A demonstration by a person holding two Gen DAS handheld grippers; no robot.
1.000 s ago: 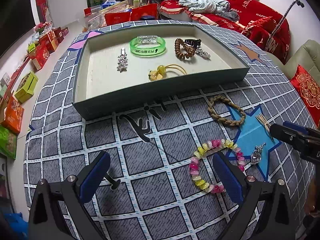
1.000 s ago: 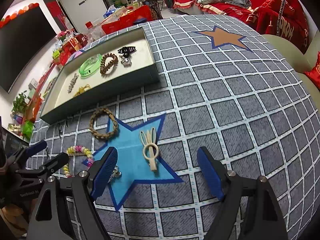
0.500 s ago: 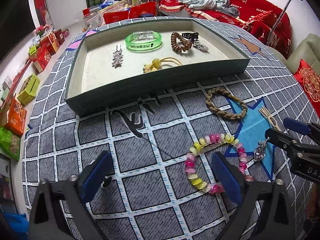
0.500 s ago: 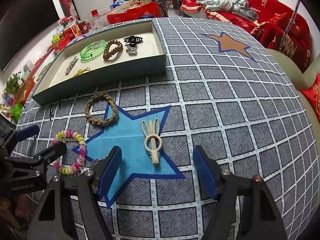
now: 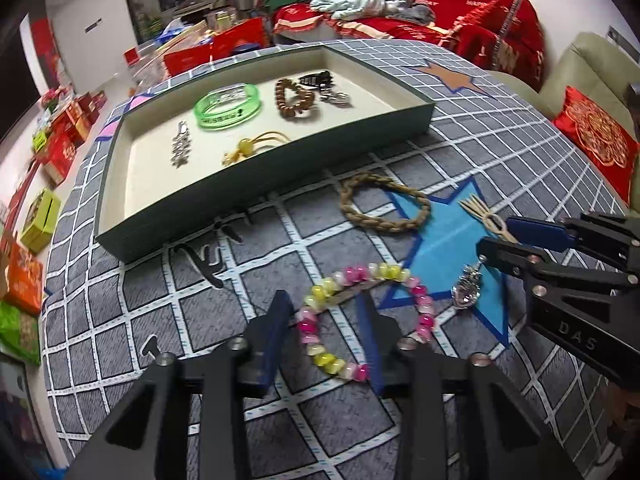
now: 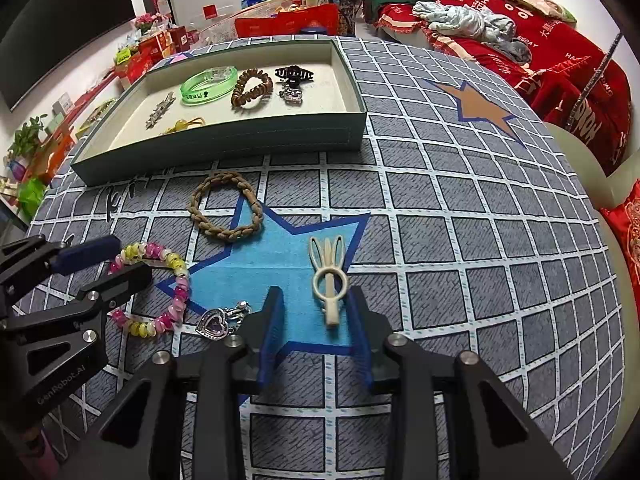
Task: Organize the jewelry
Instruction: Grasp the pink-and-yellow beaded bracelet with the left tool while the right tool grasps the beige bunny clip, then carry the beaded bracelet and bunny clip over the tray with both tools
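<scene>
A pink, yellow and white bead bracelet (image 5: 352, 276) lies on the checked tablecloth. My left gripper (image 5: 323, 308) straddles its near-left arc; the jaws are closing, with beads between the pads and gaps still showing. A cream hair clip (image 6: 328, 276) lies on the blue star. My right gripper (image 6: 315, 300) is closing around the clip's near stem, which sits between the pads without touching them. The green tray (image 5: 280, 184) behind holds a green bangle (image 5: 228, 106), a brown bead bracelet (image 5: 296, 100), a black claw clip and other pieces.
A braided brown bracelet (image 6: 226, 208) and a silver heart pendant (image 6: 216, 322) lie loose near the star. The two grippers stand close side by side, the left gripper (image 6: 132, 258) showing at the right wrist view's left edge. Boxes, red bedding and a sofa ring the table.
Both grippers' jaws have narrowed a lot. The left gripper slid over the bead bracelet, which now lies between its fingers. The right gripper shifted so that the clip's stem sits between its fingers.
</scene>
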